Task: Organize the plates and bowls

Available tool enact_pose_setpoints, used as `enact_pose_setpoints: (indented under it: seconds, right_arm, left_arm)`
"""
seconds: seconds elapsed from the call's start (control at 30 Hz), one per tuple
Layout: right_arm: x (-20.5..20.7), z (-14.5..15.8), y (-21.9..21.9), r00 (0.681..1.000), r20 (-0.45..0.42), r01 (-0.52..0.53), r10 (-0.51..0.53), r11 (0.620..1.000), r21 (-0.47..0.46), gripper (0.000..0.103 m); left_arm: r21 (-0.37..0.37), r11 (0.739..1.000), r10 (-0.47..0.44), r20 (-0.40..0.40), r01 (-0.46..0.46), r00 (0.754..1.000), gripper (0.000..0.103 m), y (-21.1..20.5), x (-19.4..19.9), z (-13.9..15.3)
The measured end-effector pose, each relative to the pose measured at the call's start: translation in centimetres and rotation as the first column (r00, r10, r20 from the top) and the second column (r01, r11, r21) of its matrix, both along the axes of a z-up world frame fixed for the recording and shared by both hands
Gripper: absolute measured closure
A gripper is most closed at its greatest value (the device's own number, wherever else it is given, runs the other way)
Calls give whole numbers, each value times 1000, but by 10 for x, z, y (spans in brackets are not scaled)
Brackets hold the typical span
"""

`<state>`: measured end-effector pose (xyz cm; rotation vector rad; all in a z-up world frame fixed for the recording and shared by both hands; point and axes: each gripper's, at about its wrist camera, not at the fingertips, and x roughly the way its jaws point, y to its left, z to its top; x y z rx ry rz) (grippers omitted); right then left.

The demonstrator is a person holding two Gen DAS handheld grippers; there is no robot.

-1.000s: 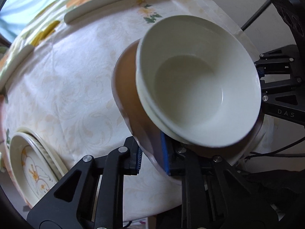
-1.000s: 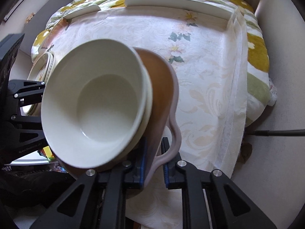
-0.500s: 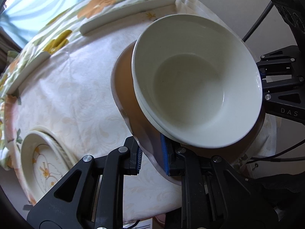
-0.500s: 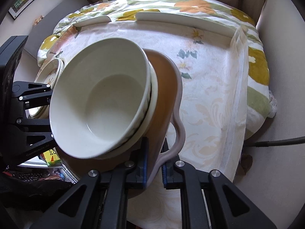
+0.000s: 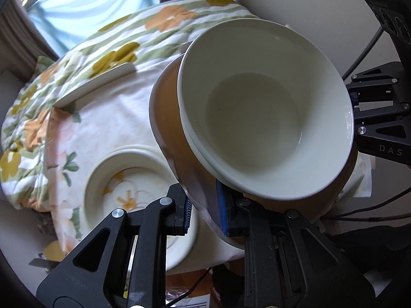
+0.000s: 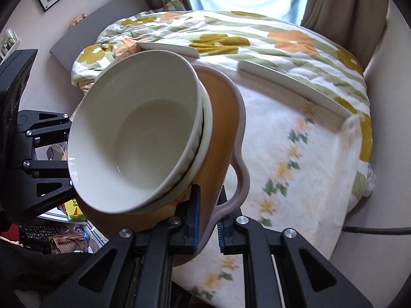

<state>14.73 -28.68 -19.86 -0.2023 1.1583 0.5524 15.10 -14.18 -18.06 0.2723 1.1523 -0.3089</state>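
I've both grippers, left (image 5: 204, 214) and right (image 6: 208, 222), clamped on tray (image 6: 223, 118) carrying stacked bowls (image 6: 133, 148); plates (image 5: 133, 187) left.

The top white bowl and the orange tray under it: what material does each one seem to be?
Top white bowl: likely glazed ceramic; glossy, with bright glints on its thick rim.
Orange tray: probably plastic or melamine, though uncertain; matte orange surface, smooth moulded grey-pink rim, and thin where both tongs clamp it.

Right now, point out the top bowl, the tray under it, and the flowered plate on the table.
bowl (image 5: 257, 118), left wrist view, inside bottom.
tray (image 6: 221, 118), right wrist view, orange surface.
flowered plate (image 5: 128, 192), left wrist view, painted centre.
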Motion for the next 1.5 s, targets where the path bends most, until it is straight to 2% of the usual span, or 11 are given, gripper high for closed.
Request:
enact_pose_setpoints:
  seconds: [0.27, 0.47, 0.63, 0.9, 1.23, 1.5]
  right_arm:
    - [3, -4, 86, 1000, -16, 24, -24, 1000, 15, 92]
    - [0, -23, 137, 996, -56, 64, -63, 998, 18, 92]
    - [-1, -40, 164, 991, -90, 96, -96, 995, 4, 92]
    - [-4, -53, 178, 982, -114, 148, -150, 989, -20, 92]
    - [-9, -60, 175, 973, -128, 190, -194, 981, -44, 92]
    - [-9, -63, 174, 972, -127, 198, -200, 980, -31, 92]
  left_arm:
    - [31, 999, -26, -14, 27, 1000, 88, 84, 1, -2]
    - [41, 997, -65, -60, 67, 996, 88, 134, 1, -20]
    - [31, 996, -84, -101, 88, 991, 88, 159, 4, -39]
    - [12, 993, -118, -128, 121, 985, 88, 172, 8, -54]
    - [22, 989, -143, -130, 147, 981, 88, 162, 3, -61]
    - [15, 991, -128, -137, 131, 982, 88, 165, 7, -63]
